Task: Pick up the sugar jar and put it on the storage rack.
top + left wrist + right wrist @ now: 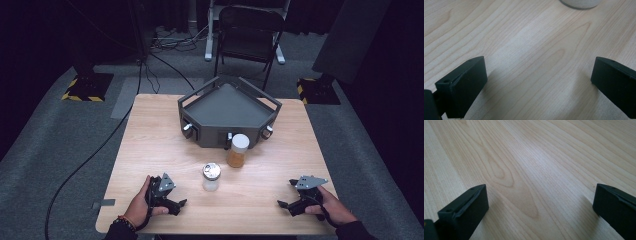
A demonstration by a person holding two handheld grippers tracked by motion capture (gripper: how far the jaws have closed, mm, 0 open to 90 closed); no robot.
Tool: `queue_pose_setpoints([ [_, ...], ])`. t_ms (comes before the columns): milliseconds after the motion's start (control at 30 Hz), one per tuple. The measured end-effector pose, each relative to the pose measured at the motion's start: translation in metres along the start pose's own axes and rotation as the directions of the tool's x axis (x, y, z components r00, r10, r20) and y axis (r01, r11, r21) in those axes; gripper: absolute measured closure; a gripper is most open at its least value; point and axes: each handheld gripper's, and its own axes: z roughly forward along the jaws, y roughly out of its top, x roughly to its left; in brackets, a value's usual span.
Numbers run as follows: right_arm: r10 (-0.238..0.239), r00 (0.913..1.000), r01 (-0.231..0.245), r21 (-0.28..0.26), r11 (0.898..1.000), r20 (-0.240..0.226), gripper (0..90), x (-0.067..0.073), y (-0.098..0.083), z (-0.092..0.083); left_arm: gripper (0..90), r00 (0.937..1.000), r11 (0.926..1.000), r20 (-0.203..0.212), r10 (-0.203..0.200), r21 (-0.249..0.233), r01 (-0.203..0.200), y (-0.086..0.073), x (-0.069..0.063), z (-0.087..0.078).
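Observation:
A small clear shaker (211, 177) with a metal lid stands upright near the table's middle front. Just behind it, to the right, is a jar (238, 151) of amber contents under a white lid. My left gripper (178, 199) rests low on the wood at the front left, open, pointing right toward the shaker. In the left gripper view its jaws (539, 68) stand wide apart over bare wood, with the shaker's pale base (579, 3) at the top edge. My right gripper (286, 194) sits at the front right, open (540, 195), nothing between its jaws.
A dark grey three-cornered tray (200, 131) with knobs on its front walls stands at the back middle of the wooden table (150, 150). Beyond the table are a folding chair (248, 35), floor cables and stand bases.

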Motion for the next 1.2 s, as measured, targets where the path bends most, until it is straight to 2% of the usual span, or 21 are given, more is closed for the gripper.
queue_pose_setpoints([
  [200, 0.0, 1.0, 0.0, 0.0, 1.0, 0.0, 0.0, 0.0, 0.0, 0.0, 0.0, 0.9999, 1.0, -0.008, -0.008, 0.004, 0.008, 0.001, -0.002, 0.0],
  [333, -0.001, 1.0, 0.001, 0.0, 1.0, 0.0, 0.0, 0.0, 0.0, 0.0, 2.0, 0.9994, 0.9995, -0.018, -0.03, 0.009, 0.03, 0.004, -0.003, -0.001],
  [500, -0.001, 1.0, 0.001, 0.0, 1.0, -0.001, 0.0, 0.0, 0.0, 0.0, 1.6, 0.9988, 0.998, -0.016, -0.046, -0.044, 0.045, 0.001, -0.004, -0.008],
  [733, 0.0, 1.0, 0.0, 0.0, 1.0, -0.001, 0.0, 0.0, 0.0, 0.0, 1.4, 0.9982, 0.9956, -0.023, -0.056, -0.076, 0.054, 0.0, -0.007, -0.012],
  [767, 0.0, 1.0, 0.0, 0.0, 1.0, -0.001, 0.0, 0.0, 0.0, 0.0, 1.3, 0.9974, 0.9946, -0.041, -0.059, -0.088, 0.055, 0.001, -0.011, -0.013],
  [833, 0.0, 1.0, 0.0, 0.0, 1.0, 0.0, 0.0, 0.0, 0.0, 0.0, 1.5, 0.9967, 0.993, -0.051, -0.063, -0.103, 0.058, 0.001, -0.014, -0.015],
  [933, 0.0, 1.0, 0.0, 0.0, 1.0, 0.0, 0.0, 0.0, 0.0, 0.0, 1.6, 0.9952, 0.9927, -0.077, -0.061, -0.109, 0.052, 0.003, -0.021, -0.015],
  [1100, 0.0, 1.0, 0.0, 0.0, 1.0, 0.0, 0.0, 0.0, 0.0, 0.0, 1.2, 0.9951, 0.991, -0.081, -0.055, -0.126, 0.045, 0.004, -0.024, -0.016],
  [1200, 0.001, 1.0, -0.001, 0.0, 1.0, 0.0, 0.0, 0.0, 0.0, 0.0, 1.1, 0.9948, 0.9891, -0.078, -0.066, -0.137, 0.054, 0.005, -0.025, -0.017],
])
